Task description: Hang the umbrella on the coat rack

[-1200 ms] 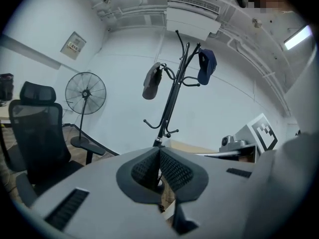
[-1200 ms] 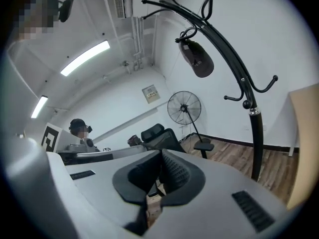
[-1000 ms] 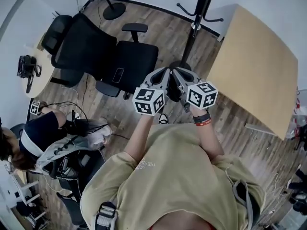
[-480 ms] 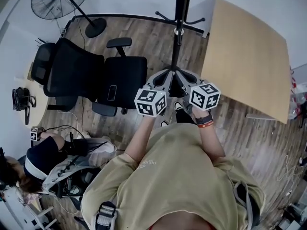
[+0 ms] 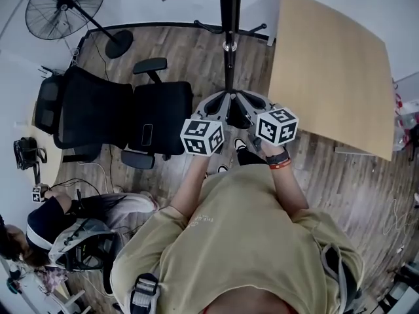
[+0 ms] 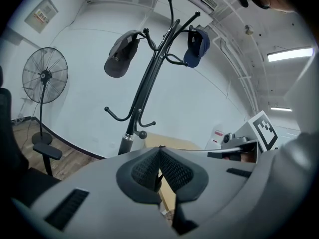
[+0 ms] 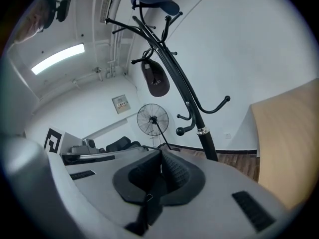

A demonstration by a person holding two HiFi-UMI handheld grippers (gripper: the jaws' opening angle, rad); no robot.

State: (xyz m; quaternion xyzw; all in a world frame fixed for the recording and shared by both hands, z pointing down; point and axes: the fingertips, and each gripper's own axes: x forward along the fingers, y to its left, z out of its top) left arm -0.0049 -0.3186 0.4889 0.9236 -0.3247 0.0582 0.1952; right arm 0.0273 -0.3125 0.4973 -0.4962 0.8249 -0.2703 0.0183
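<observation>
The black coat rack (image 5: 228, 18) stands straight ahead of both grippers, its pole rising from the wooden floor. In the left gripper view, the coat rack (image 6: 144, 88) carries a grey cap (image 6: 121, 54) and a blue cap (image 6: 198, 43) on its upper hooks. My left gripper (image 5: 219, 99) and right gripper (image 5: 245, 99) are held side by side, tips nearly touching. A dark bundle, apparently the black umbrella (image 5: 237, 118), hangs between and below them, mostly hidden. The right gripper (image 7: 161, 153) is shut on a black strap (image 7: 147, 203). The left gripper (image 6: 160, 151) is shut too, with a thin dark piece hanging below its pads.
A black office chair (image 5: 111, 120) stands left of the rack, and a light wooden table (image 5: 334, 70) to its right. A standing fan (image 5: 64, 8) is at the far left. A seated person (image 5: 59, 231) is at the lower left. Lower rack hooks (image 7: 212, 107) are bare.
The view has shifted so the rack pole now stands directly ahead and closer to the grippers. Both grippers stayed shut and side by side.
</observation>
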